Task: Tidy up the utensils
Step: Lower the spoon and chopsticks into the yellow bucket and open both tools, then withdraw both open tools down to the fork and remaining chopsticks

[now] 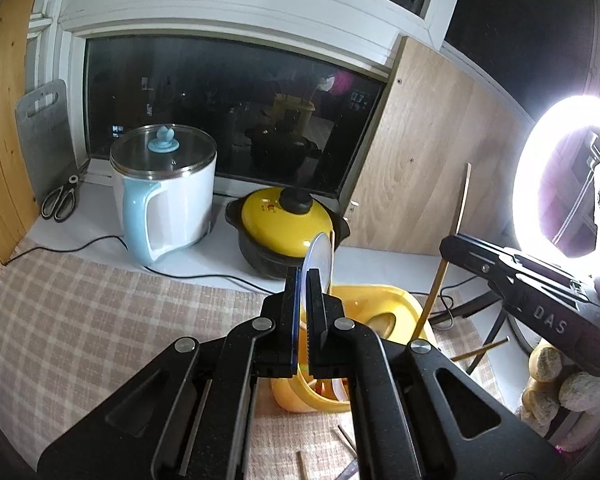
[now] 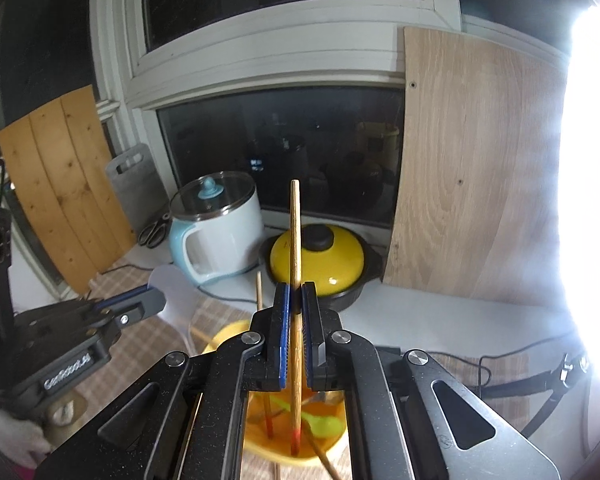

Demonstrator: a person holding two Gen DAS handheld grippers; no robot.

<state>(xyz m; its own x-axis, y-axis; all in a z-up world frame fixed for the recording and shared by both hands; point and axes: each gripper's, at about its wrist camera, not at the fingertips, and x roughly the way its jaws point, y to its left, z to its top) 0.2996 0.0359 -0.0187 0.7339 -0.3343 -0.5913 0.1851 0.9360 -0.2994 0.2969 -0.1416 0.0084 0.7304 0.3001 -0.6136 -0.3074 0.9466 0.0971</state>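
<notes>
My left gripper [image 1: 303, 276] is shut on a white plastic spoon [image 1: 320, 256], held edge-on above the yellow utensil holder [image 1: 384, 300]. From the right wrist view the spoon's bowl [image 2: 172, 288] sticks out of the left gripper [image 2: 156, 300]. My right gripper [image 2: 296, 292] is shut on a wooden chopstick [image 2: 295, 232], upright, its red tip down inside the yellow holder [image 2: 260, 444]. The chopstick also shows in the left wrist view [image 1: 456, 232], held by the right gripper [image 1: 452, 246]. A second chopstick [image 2: 259, 292] and a green spoon [image 2: 320, 422] stand in the holder.
A white and blue electric kettle [image 1: 168, 196] and a black pot with a yellow lid [image 1: 284, 224] stand at the back by the window. Scissors [image 1: 60, 200] lie at the back left. Loose chopsticks [image 1: 480, 350] lie on the checked cloth [image 1: 100, 320]. A ring light [image 1: 560, 176] glares on the right.
</notes>
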